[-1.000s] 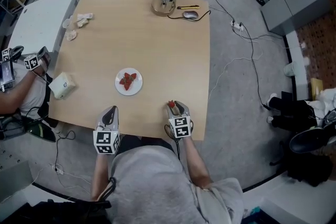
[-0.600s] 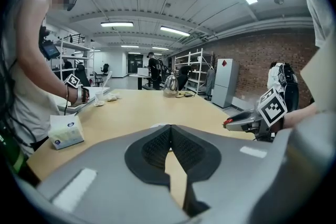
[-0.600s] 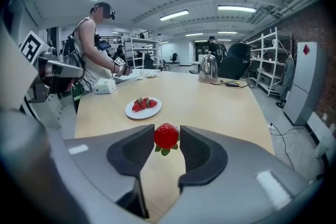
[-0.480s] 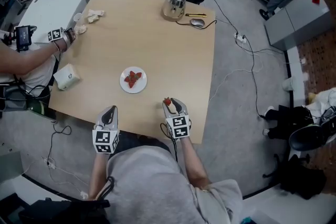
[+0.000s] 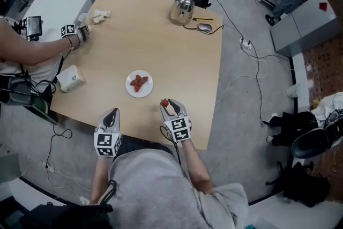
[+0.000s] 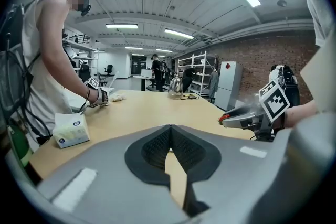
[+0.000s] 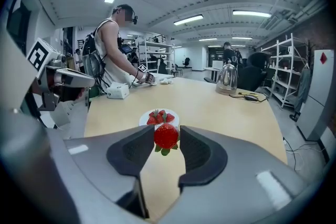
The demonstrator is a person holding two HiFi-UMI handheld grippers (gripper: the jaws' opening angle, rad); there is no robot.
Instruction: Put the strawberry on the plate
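While clamped in the right tool (image 7: 166, 140), strawberry (image 7: 166, 134) hovers near the plate (image 5: 139, 96), left tool (image 6: 169, 132) closed, empty.

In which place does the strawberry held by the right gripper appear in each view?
Head view: strawberry just below centre.
Left gripper view: small red spot, right of centre.
Right gripper view: centre, between the jaws.
Shared landmark: the steel kettle.
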